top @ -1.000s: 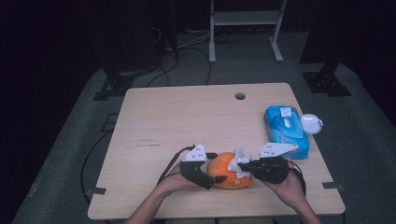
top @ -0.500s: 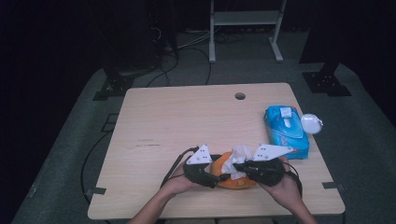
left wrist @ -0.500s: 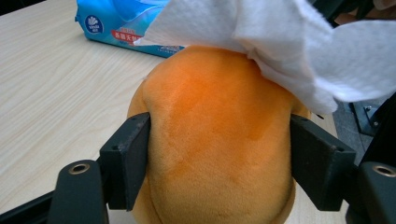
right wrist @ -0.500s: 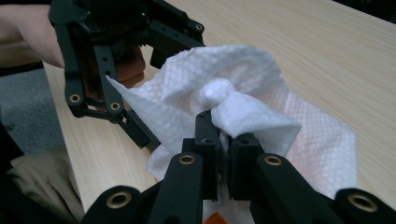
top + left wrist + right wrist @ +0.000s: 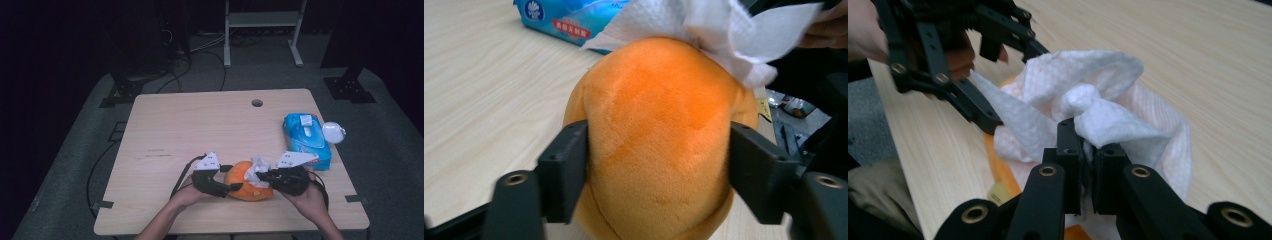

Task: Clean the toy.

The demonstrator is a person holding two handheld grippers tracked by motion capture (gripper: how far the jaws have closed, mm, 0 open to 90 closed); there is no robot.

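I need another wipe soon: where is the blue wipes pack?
In the high view the blue wipes pack lies at the table's right edge, beside a small white round thing.

Plush toy [image 5: 245, 181] on table [image 5: 200, 130], lower centre of frame; tissue [image 5: 259, 167] on top; wipes pack [image 5: 306, 140] at right edge.

Near edge of the wooden table [image 5: 200, 125]: the left gripper [image 5: 225, 187] has just been closing its jaws onto the orange plush toy [image 5: 245, 180], while the right gripper [image 5: 265, 176] pinches a white tissue [image 5: 258, 165] against its top. At the right edge lie a blue wipes pack [image 5: 306, 139] and a small white object [image 5: 333, 132].
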